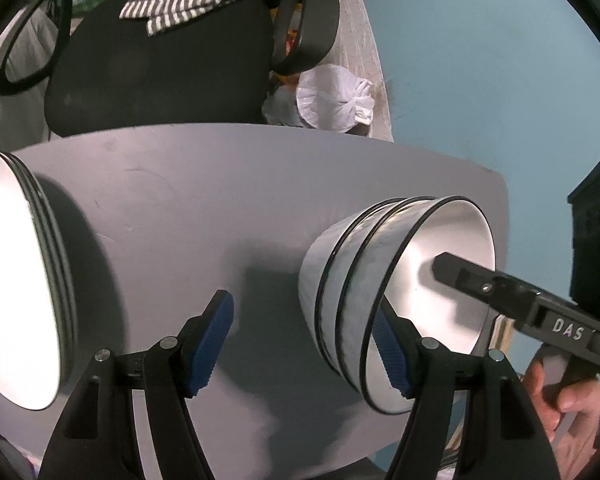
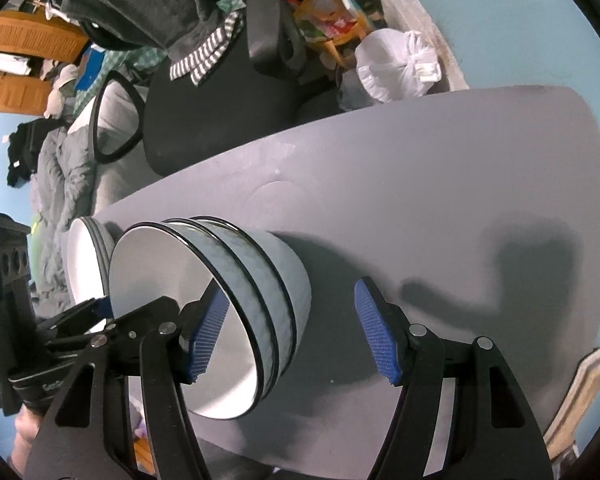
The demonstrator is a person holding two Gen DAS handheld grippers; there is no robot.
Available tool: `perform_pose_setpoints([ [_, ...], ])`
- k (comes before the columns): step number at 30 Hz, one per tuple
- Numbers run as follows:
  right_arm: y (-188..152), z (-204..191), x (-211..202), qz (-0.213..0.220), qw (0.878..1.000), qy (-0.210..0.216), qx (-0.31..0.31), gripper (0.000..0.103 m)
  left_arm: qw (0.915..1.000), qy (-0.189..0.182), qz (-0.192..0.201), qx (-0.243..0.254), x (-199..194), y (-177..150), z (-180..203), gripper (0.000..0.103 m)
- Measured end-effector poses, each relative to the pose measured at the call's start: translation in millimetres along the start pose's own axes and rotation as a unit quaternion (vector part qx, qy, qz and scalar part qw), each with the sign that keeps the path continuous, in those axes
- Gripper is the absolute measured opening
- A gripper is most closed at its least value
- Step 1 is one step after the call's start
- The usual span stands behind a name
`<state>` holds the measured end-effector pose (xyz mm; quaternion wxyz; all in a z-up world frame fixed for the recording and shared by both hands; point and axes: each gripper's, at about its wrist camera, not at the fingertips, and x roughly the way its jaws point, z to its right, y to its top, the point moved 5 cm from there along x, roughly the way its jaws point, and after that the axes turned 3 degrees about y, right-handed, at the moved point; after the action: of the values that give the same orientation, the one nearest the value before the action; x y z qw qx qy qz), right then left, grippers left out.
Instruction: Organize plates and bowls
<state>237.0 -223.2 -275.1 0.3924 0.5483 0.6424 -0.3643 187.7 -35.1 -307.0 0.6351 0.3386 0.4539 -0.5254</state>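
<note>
Grey table (image 1: 188, 208) bearing nested bowls (image 1: 380, 300), stacked plates (image 1: 16, 280); left claw (image 1: 308, 344), right claw (image 2: 296, 332) both spread astride the bowl rim.

I see a grey table (image 1: 204, 200) against a pale blue wall (image 1: 480, 72). Behind it stands a black office chair (image 1: 160, 68) with a striped cloth (image 1: 180, 8) draped over it. A tied white plastic bag (image 2: 396, 64) sits beside the chair. Wooden shelving (image 2: 24, 52) stands far left.
</note>
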Motion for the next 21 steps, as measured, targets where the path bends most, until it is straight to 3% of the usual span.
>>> perform_pose_setpoints([
  [3, -0.1, -0.1, 7.7, -0.013, 1.000, 0.006, -0.002, 0.044, 1.0000, -0.004, -0.001, -0.008, 4.9, -1.6, -1.1, 0.070],
  [5, -1.4, -0.7, 13.4, -0.025, 1.000, 0.013, -0.004, 0.036, 0.9999, -0.004, -0.003, -0.014, 6.6, -2.2, -2.8, 0.055],
  [6, -1.3, -1.1, 13.6, -0.026, 1.000, 0.018, -0.004, 0.034, 0.9998, -0.007, -0.004, -0.017, 7.4, -2.9, -3.7, 0.055],
  [9, -2.2, -3.5, 13.0, -0.027, 0.999, 0.020, -0.011, 0.030, 0.9993, -0.026, -0.003, -0.026, 6.3, -3.6, -2.7, 0.045],
  [13, -3.9, -8.0, 12.7, -0.034, 0.999, 0.003, -0.030, 0.029, 0.9995, -0.031, 0.000, -0.009, 2.0, -4.6, 8.5, 0.024],
  [21, -8.8, -14.7, 11.3, -0.024, 0.999, -0.020, -0.044, 0.026, 0.9999, -0.007, 0.005, 0.009, -1.8, -8.2, 13.3, 0.021],
])
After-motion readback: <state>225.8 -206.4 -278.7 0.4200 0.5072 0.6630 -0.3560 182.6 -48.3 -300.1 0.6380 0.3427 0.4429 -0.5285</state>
